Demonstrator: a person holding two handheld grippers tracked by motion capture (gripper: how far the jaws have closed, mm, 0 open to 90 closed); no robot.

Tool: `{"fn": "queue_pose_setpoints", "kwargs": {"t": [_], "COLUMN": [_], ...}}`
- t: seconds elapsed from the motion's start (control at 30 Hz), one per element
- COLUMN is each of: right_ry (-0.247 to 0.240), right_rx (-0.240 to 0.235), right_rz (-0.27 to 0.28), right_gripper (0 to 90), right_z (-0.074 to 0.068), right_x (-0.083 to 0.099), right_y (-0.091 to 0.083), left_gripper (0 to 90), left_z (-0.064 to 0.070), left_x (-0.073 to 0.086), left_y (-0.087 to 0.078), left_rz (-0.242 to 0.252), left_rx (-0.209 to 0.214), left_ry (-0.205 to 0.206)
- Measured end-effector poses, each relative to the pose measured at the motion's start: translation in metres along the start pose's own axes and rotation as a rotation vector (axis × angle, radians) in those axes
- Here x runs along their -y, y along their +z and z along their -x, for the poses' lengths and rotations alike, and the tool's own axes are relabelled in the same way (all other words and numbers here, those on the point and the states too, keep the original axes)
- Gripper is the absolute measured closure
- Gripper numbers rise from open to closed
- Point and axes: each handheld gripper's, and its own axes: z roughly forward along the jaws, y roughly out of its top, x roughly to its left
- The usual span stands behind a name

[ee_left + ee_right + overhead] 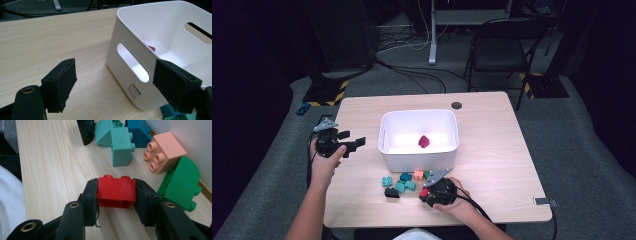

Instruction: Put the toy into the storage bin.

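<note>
My right gripper (pixel 116 192) is shut on a red brick (pixel 116 191) just above the table, at the front of the white bin (pixel 419 160); from above the red brick (pixel 424 192) peeks out beside the right gripper (pixel 432 192). Beside it lie a green brick (pixel 181 182), a peach brick (pixel 165 151), teal bricks (pixel 121 146), a dark blue brick (pixel 138 132) and a black brick (pixel 85 131). My left gripper (pixel 352 142) is open, held left of the bin (pixel 130 72), its fingers (pixel 61 83) wide apart. A magenta brick (pixel 424 141) lies inside the bin.
The loose bricks (pixel 404 183) cluster between the bin's front wall and the table's front edge. A round cable hole (pixel 456 105) sits at the table's far side. A folding chair (pixel 499 47) and cables stand on the floor beyond.
</note>
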Motion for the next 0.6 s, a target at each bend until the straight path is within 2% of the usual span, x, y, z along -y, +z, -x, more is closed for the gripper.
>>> {"fn": "queue_pose_setpoints", "kwargs": {"t": [0.2, 0.43, 0.6], "right_ry": [-0.003, 0.023, 0.024], "right_rx": [-0.013, -0.037, -0.047], "right_rz": [0.013, 0.028, 0.039], "right_gripper": [57.7, 57.8, 57.8], "right_z": [-0.001, -0.001, 0.001], "right_x": [-0.003, -0.01, -0.016], "right_y": [-0.003, -0.015, -0.025], "left_gripper": [18.7, 18.7, 18.8], "left_z": [0.001, 0.001, 0.001], "left_x": [0.0, 0.0, 0.0], "left_y": [0.001, 0.001, 0.0], "left_rz": [0.006, 0.003, -0.002], "left_rx": [-0.006, -0.002, -0.003], "left_ry": [-0.001, 0.001, 0.001]}}
